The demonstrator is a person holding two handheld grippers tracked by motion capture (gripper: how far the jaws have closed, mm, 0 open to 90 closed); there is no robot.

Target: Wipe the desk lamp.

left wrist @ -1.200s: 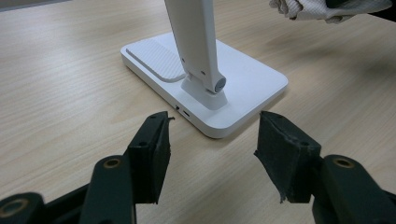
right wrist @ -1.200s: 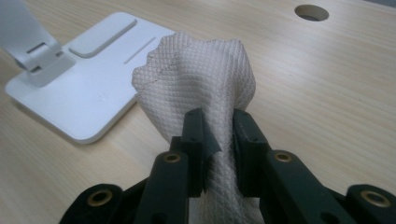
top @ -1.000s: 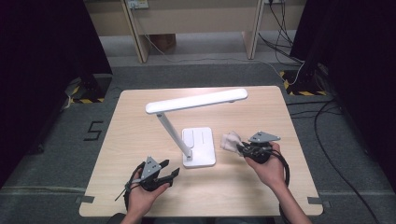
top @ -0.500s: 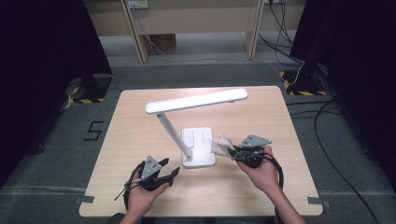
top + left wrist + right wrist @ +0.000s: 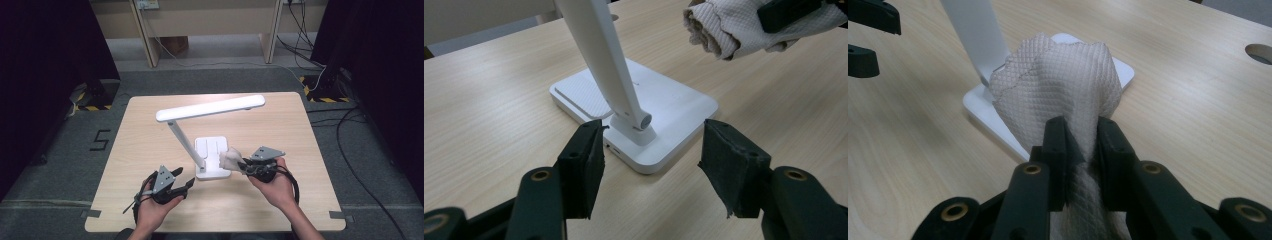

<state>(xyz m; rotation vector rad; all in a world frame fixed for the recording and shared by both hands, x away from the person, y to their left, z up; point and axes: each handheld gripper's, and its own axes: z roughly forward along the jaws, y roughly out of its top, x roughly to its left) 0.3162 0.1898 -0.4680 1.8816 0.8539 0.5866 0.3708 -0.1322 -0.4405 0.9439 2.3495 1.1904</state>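
between your right gripper (image 5: 1082,165) jaws a white cloth (image 5: 1060,85) is pinched, held just over the lamp base (image 5: 212,159) edge; your left gripper (image 5: 651,165) gapes wide, empty, near the base's front corner on the table (image 5: 150,125).

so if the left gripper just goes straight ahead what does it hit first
Most likely the white rectangular lamp base, at its near corner by the arm's hinge. The left gripper is open and points right at it; the exact gap is hard to judge.

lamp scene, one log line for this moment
right tongs: shut on cloth | cloth: beside lamp base | left tongs: open, facing lamp base
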